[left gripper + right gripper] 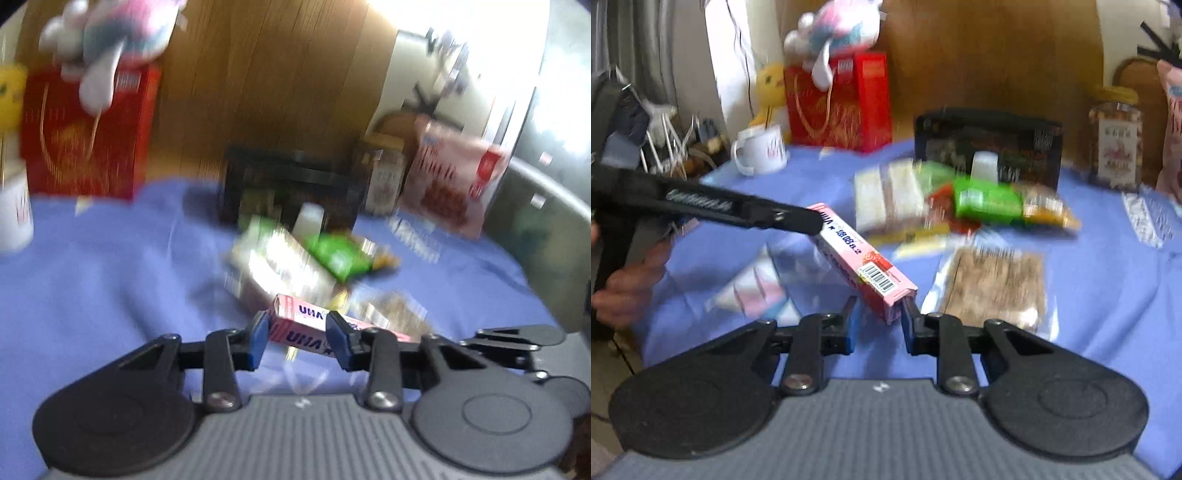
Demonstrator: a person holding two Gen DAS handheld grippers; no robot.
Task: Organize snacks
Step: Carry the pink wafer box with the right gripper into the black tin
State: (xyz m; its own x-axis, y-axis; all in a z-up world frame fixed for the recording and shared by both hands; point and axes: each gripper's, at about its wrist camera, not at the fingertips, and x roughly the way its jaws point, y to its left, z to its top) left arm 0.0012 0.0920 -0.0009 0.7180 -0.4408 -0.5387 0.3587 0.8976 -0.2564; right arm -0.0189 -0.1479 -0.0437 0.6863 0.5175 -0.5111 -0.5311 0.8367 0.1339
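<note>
Right wrist view, both grippers' fingers (908, 309) clamp one pink box (866, 264), one green packet (986, 201).

I'm seeing daylight blowing out the upper right of the left wrist view; motion blur is smearing the snack packets (295, 258) mid-frame in both views, and fisheye bending is darkening the corners.
</note>
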